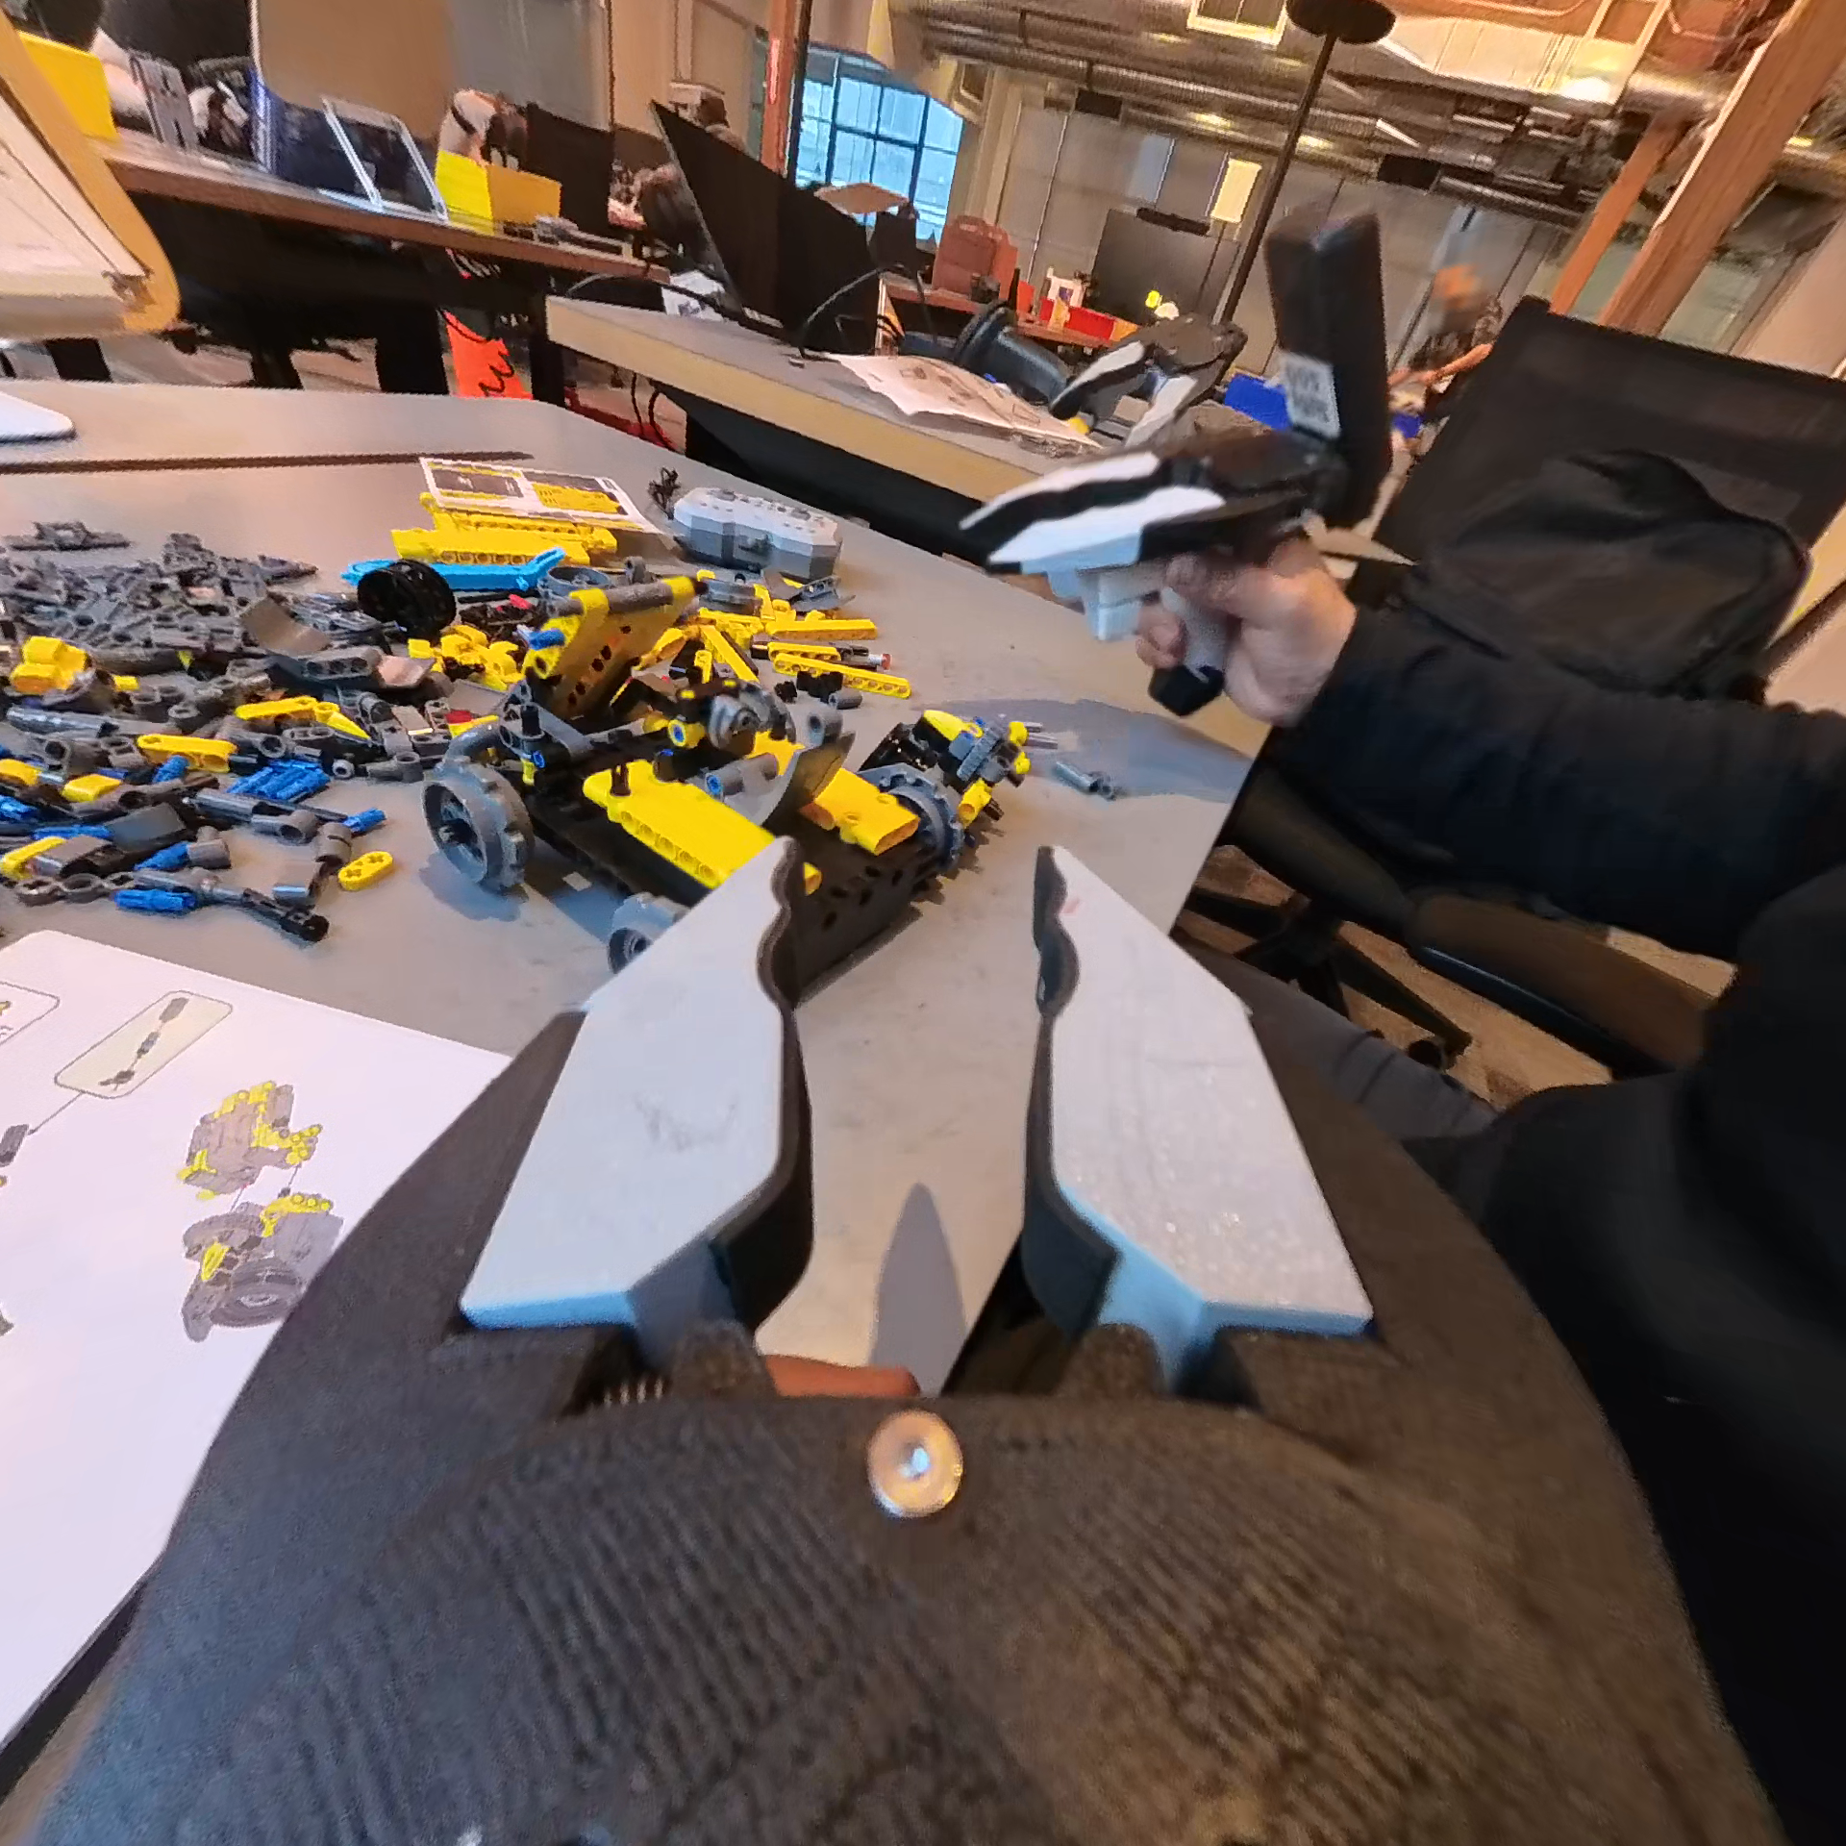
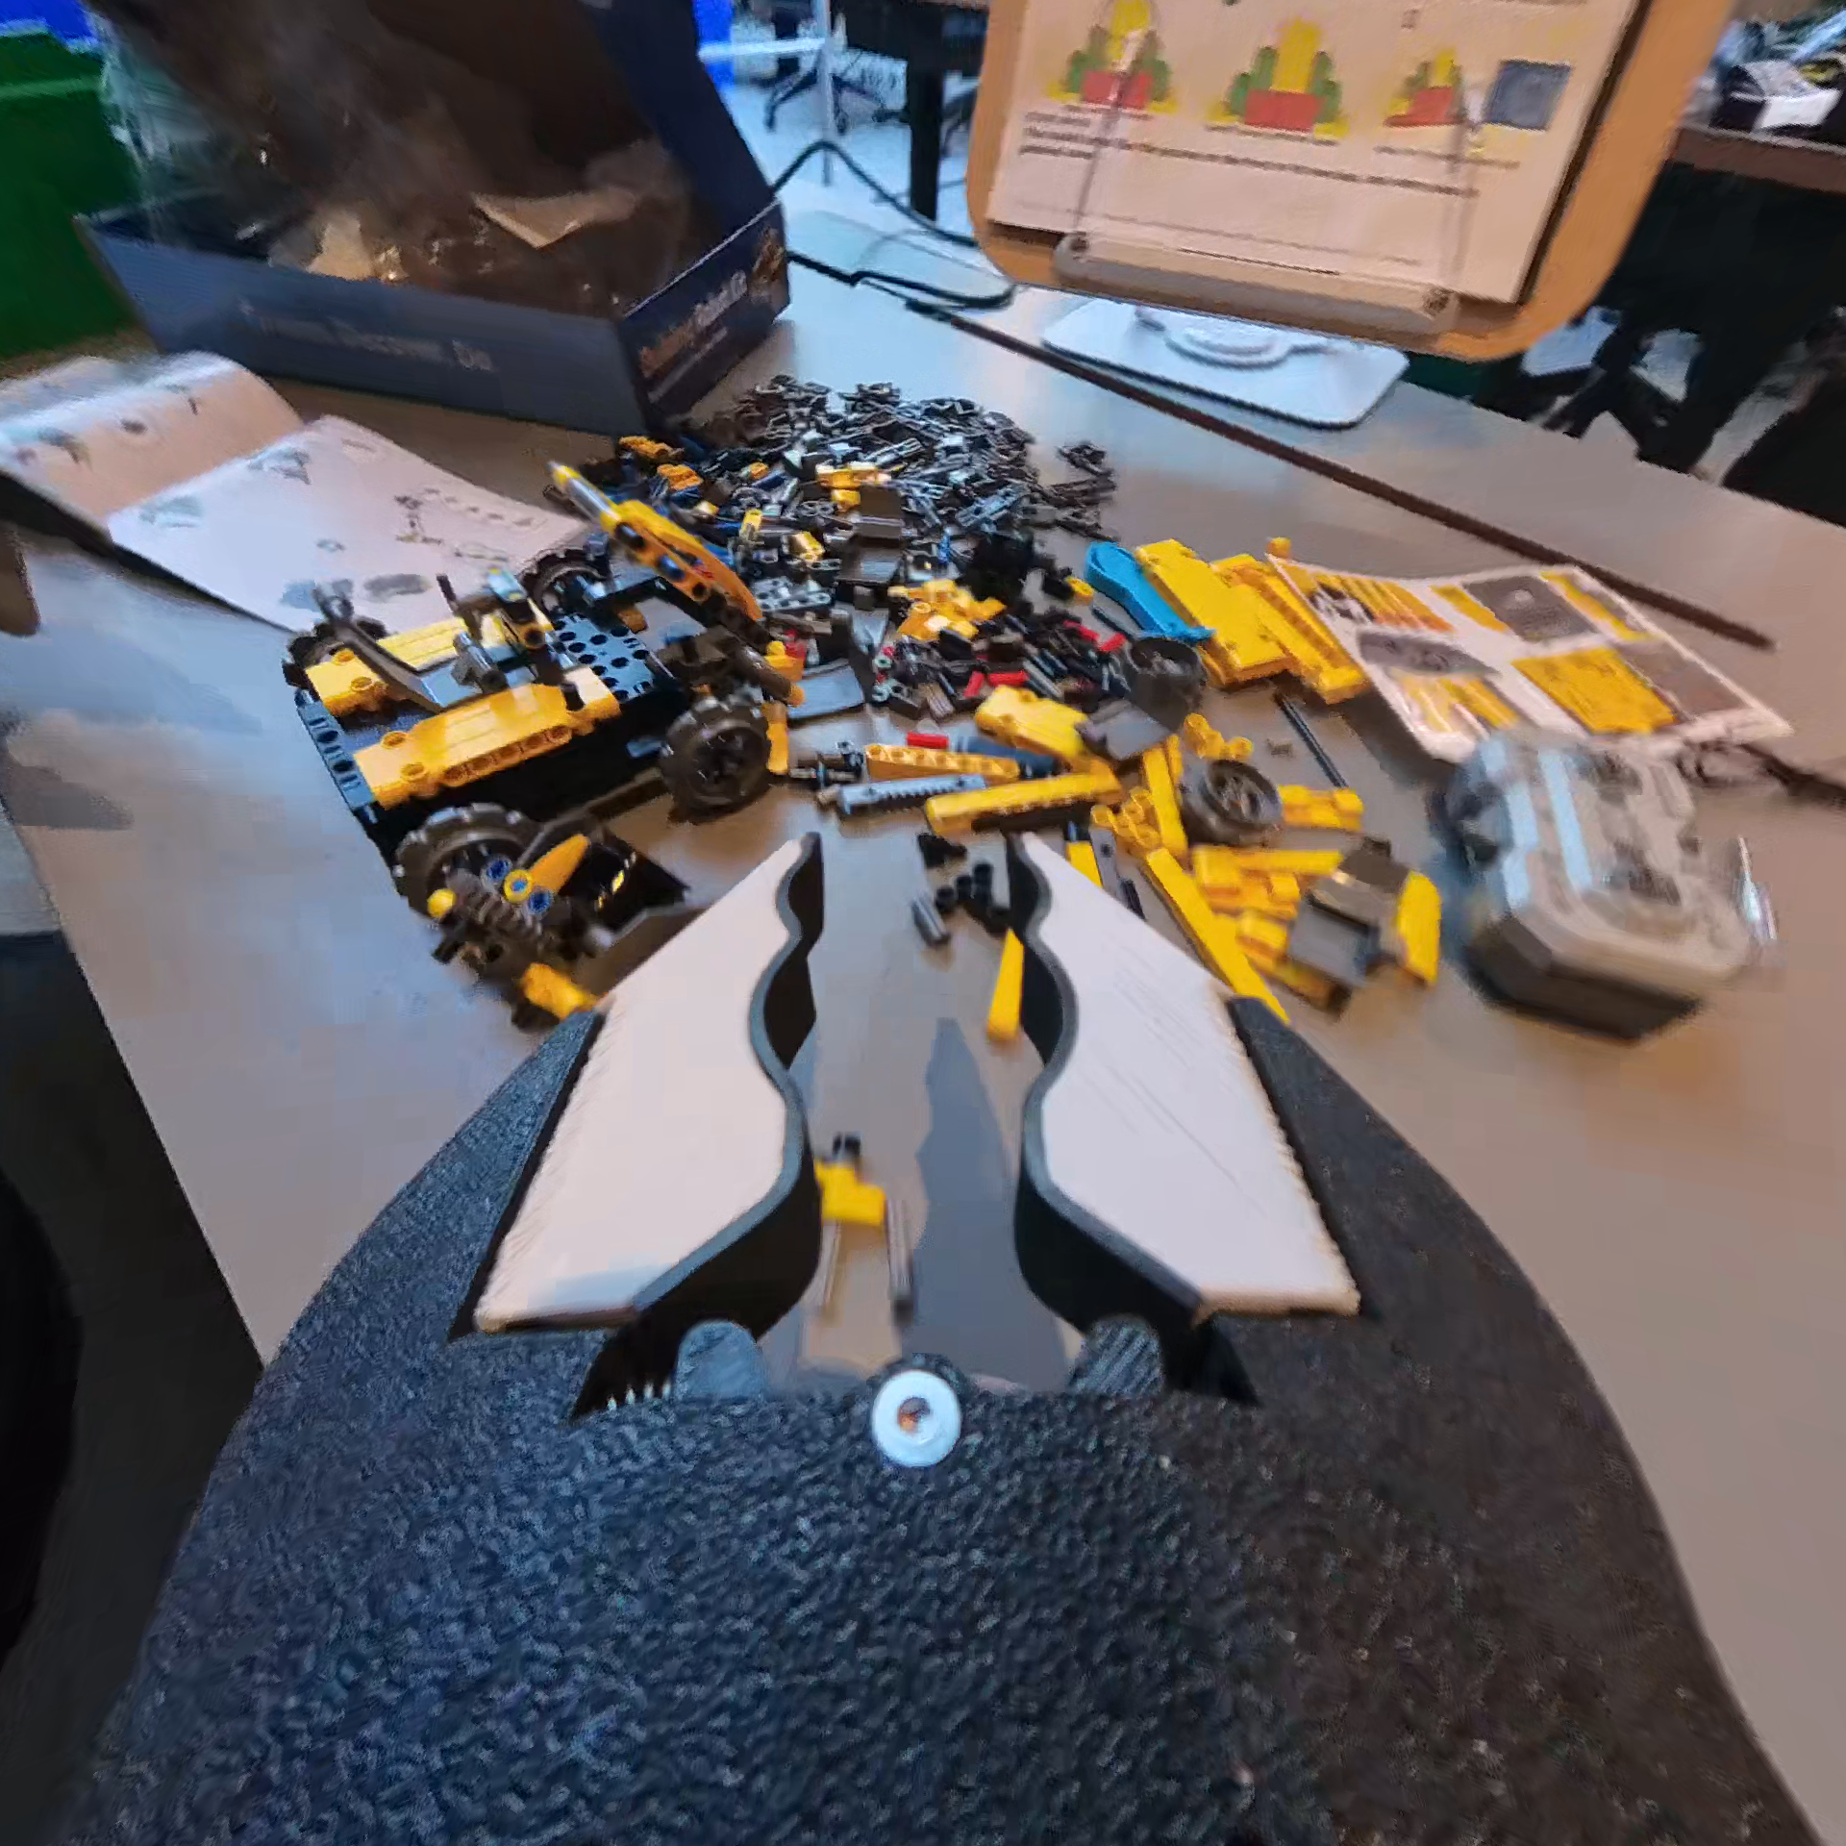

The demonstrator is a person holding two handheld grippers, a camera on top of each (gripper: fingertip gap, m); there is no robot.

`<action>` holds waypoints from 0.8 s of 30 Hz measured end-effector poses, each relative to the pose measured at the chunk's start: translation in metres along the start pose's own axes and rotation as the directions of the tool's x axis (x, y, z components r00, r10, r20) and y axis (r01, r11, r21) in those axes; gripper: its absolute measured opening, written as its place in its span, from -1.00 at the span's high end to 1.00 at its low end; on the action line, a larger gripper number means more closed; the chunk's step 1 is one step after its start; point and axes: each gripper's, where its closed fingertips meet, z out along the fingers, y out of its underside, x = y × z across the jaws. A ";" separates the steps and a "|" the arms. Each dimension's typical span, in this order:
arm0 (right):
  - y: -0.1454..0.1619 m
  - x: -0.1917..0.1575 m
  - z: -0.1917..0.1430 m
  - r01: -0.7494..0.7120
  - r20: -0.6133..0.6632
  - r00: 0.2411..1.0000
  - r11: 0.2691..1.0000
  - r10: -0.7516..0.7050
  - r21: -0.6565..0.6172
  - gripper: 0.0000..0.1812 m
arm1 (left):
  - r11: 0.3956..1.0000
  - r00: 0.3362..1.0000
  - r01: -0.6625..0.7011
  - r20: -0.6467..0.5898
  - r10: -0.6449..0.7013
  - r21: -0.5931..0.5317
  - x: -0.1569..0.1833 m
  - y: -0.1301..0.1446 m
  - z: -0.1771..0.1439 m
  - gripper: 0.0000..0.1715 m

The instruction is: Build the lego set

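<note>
Left hand-held gripper (image 1: 914, 879) hovers wide and empty, the half-built yellow vehicle (image 1: 699, 799) at eleven o'clock; right hand-held gripper (image 2: 914, 869), also wide, hangs over loose black pins (image 2: 959, 889) on the desk (image 2: 1498, 1199).

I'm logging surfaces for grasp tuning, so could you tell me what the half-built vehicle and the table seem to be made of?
Vehicle: looks like hard moulded plastic, glossy yellow and black beams with pin holes and dark grey wheels. Table: smooth matte grey top, probably laminate, though the core is hidden.
</note>
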 end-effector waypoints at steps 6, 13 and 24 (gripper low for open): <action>-0.049 -0.010 0.050 0.139 0.060 0.989 0.988 -0.135 -0.061 0.53 | 0.999 0.999 0.052 -0.015 -0.052 -0.001 -0.005 0.002 -0.001 0.48; -0.064 0.006 0.093 0.207 0.054 0.978 0.948 -0.200 -0.240 0.53 | 0.997 0.997 0.080 -0.012 -0.080 0.012 -0.010 0.000 -0.004 0.48; -0.036 0.024 0.098 0.127 0.042 0.992 0.906 -0.120 -0.405 0.59 | 0.999 0.999 0.048 0.020 -0.048 -0.004 -0.010 0.004 -0.002 0.48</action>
